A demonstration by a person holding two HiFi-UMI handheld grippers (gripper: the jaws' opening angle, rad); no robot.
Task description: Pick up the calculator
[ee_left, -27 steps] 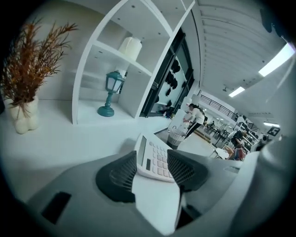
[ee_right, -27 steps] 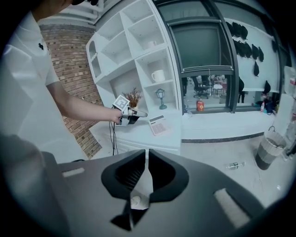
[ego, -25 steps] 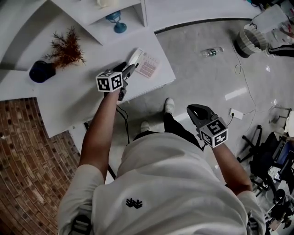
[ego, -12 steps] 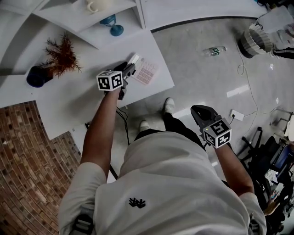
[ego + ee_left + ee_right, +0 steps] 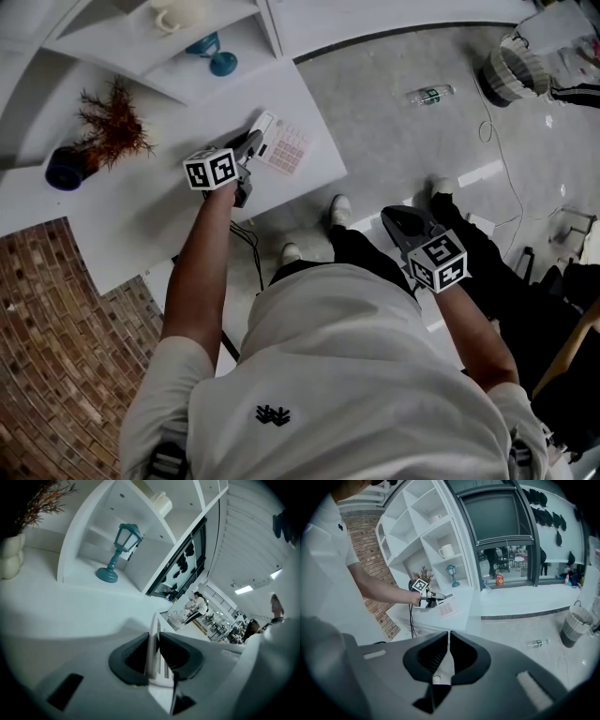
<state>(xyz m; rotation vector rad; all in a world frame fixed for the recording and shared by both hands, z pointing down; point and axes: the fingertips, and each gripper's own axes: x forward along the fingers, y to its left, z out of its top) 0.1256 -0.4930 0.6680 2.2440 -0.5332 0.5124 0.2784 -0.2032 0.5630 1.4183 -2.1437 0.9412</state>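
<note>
The calculator (image 5: 286, 147), white with pinkish keys, lies near the right end of the white table (image 5: 169, 216). My left gripper (image 5: 255, 145) reaches its left edge. In the left gripper view that white edge (image 5: 151, 651) stands upright between the dark pads, and the jaws of the left gripper (image 5: 157, 634) are closing onto it. My right gripper (image 5: 392, 218) hangs low over the floor by the person's legs, away from the table. Its jaws (image 5: 447, 641) are shut with nothing in them. The right gripper view also shows the calculator (image 5: 449, 609) and the left gripper (image 5: 436, 597) from afar.
A dried plant in a dark pot (image 5: 70, 167) stands at the table's left. White shelves behind hold a teal lantern (image 5: 217, 58) and a cup (image 5: 173, 14). A bottle (image 5: 431, 94) and a bin (image 5: 511, 70) are on the floor. A cable (image 5: 253, 253) hangs below the table.
The left gripper has come down to the calculator's left edge and its jaws have drawn in around it. The right gripper has barely shifted.
</note>
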